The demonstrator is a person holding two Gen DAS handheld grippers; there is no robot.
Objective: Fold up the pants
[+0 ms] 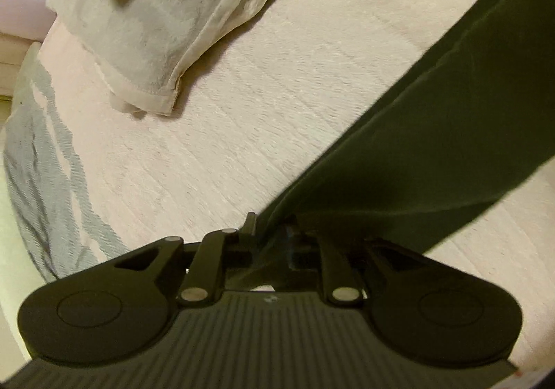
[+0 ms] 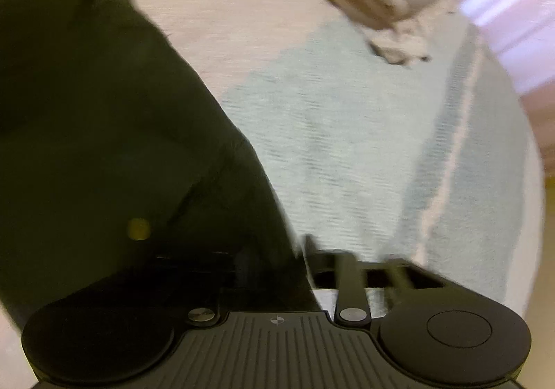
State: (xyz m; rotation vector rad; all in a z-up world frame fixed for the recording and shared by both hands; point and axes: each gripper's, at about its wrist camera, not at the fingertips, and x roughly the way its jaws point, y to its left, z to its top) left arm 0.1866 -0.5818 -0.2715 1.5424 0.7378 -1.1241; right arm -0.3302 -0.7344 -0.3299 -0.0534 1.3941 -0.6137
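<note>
Across the cream bedspread (image 1: 242, 104) the dark green pants (image 1: 433, 118) lay stretched as a long flat band, running from the near edge off toward the far right in the left wrist view. Left gripper (image 1: 274, 233) sat at the near end of that band; fabric ran in between its jaws, which stood only narrowly apart. Can't tell whether the pads were pressing on the cloth.

Right gripper (image 2: 277, 260): pants (image 2: 104, 111) filled the left half of its view and draped over the left finger, so that one was hidden. The right finger stood clear of the cloth, and the jaws looked parted, not clamped.

My read: the step was laying down a fold. To do it well, let both ends go only once the cloth rests flat, keep edges aligned, then lift straight off without dragging the layer.

A pillow (image 1: 156, 28) sat far left, well apart from the pants. Grey-blue striping (image 2: 347, 132) marked the spread.

No brand, label or writing readable. A small yellowish round spot (image 2: 138, 228) showed on the cloth, possibly a button.
</note>
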